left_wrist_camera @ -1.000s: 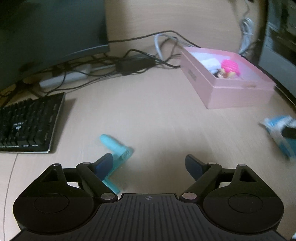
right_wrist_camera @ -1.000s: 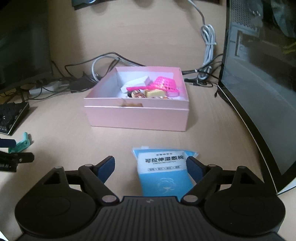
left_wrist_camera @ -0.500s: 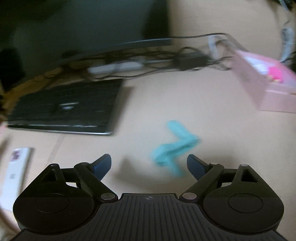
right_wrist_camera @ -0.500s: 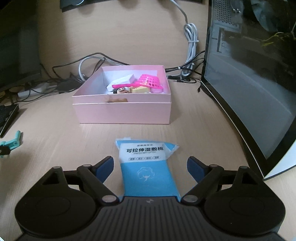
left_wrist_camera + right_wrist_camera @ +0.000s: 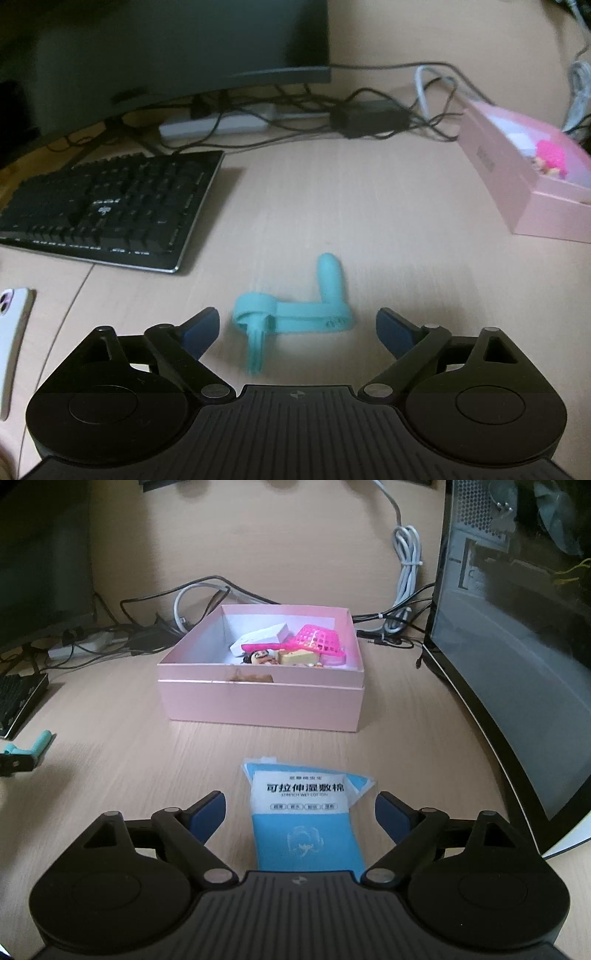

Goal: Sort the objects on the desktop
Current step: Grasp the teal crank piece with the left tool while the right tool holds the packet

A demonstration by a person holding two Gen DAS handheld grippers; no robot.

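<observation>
A teal plastic crank-shaped part [image 5: 295, 314] lies on the wooden desk between the fingers of my left gripper [image 5: 297, 326]; the jaws are closing and the pads stand clear of it. A blue and white packet of wet cotton [image 5: 304, 812] lies flat between the fingers of my right gripper [image 5: 299, 810], whose jaws are opening without touching it. The pink open box [image 5: 258, 705] stands beyond the packet and holds a pink basket [image 5: 319, 640], a white packet and small toys. The same pink box [image 5: 517, 192] shows at the right of the left wrist view. The teal part [image 5: 37, 747] also shows at the far left.
A black keyboard [image 5: 107, 206] lies left of the teal part, under a dark monitor [image 5: 166, 55]. A white phone [image 5: 11, 332] lies at the left edge. Cables and a power strip [image 5: 218, 123] run along the back. A curved screen [image 5: 517, 664] stands to the right of the box.
The left gripper has swung left and now has the teal part centred between its fingers, with keyboard and phone in view. The right gripper kept its place, its fingers slightly wider around the packet.
</observation>
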